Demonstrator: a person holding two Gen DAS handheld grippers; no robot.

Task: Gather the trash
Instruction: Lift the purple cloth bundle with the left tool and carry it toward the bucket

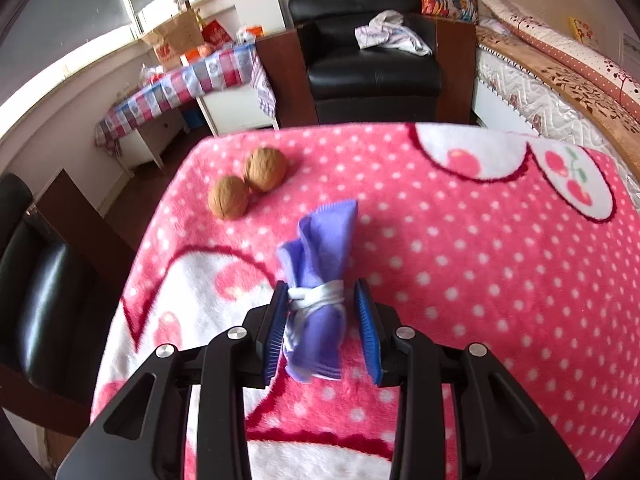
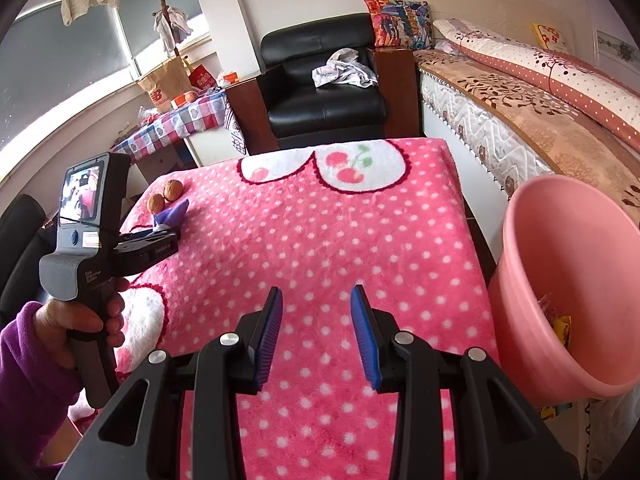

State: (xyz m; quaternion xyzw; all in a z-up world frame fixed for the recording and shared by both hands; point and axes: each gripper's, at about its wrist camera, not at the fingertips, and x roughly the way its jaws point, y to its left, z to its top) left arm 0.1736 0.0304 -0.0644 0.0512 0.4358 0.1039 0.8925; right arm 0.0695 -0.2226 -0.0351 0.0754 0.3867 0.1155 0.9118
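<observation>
The counter (image 2: 320, 240), draped in a pink polka-dot blanket, fills the middle of the room. Off its right edge stands the pink bin (image 2: 560, 288), with some scraps already inside. Near the counter's left edge lies a purple cloth bundle (image 1: 320, 280) tied with white string, and just past it sit two walnuts (image 1: 248, 184). The left tongs (image 1: 320, 320) straddle the bundle, one pad touching it, the other apart, not yet clamped. The right tongs (image 2: 316, 332) hang open and empty above the counter. The pickup seems in hand; next comes squeezing shut, then carrying across to the bin.
</observation>
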